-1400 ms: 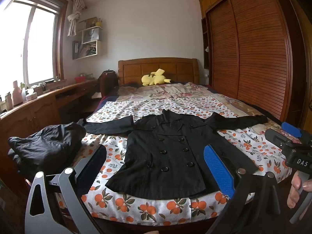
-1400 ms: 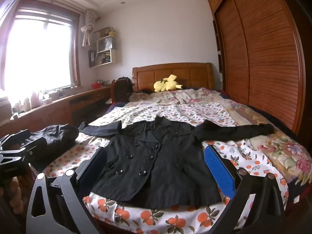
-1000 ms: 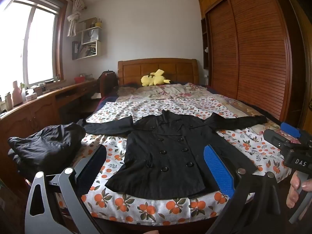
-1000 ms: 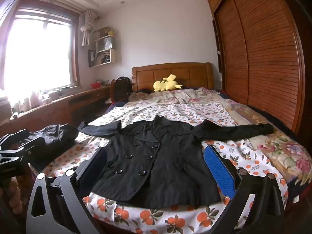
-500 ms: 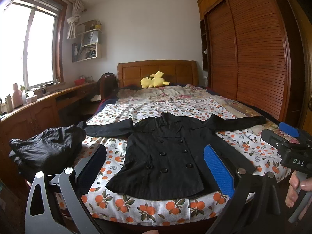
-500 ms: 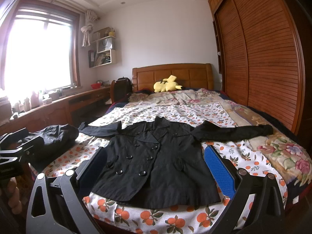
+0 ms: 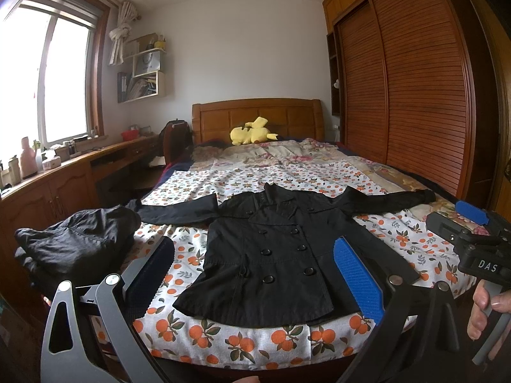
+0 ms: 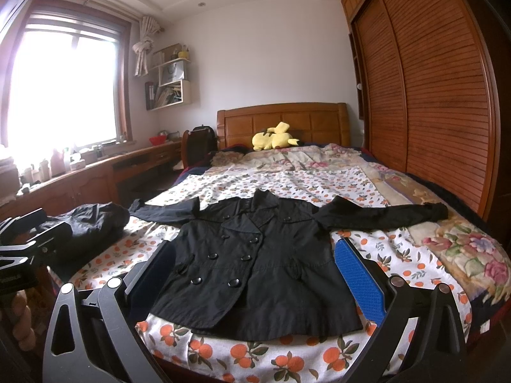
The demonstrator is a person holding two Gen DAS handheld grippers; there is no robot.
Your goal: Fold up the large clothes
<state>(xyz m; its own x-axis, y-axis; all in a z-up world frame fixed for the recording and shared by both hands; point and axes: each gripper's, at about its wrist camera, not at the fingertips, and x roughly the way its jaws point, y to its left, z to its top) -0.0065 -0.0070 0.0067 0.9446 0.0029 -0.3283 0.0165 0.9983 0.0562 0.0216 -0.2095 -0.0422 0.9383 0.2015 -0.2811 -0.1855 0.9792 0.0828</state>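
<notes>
Hovering unchanged: both hand-held grippers, left (image 7: 255, 274) and right (image 8: 252, 274), released; coat (image 7: 271, 252) flat, untouched.

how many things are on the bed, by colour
black: 2, the spread coat and the crumpled garment
yellow: 1, the plush toy
total: 3

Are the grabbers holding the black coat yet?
No. The left gripper and right gripper are both open and empty. The black coat lies flat on the bed, untouched.
</notes>
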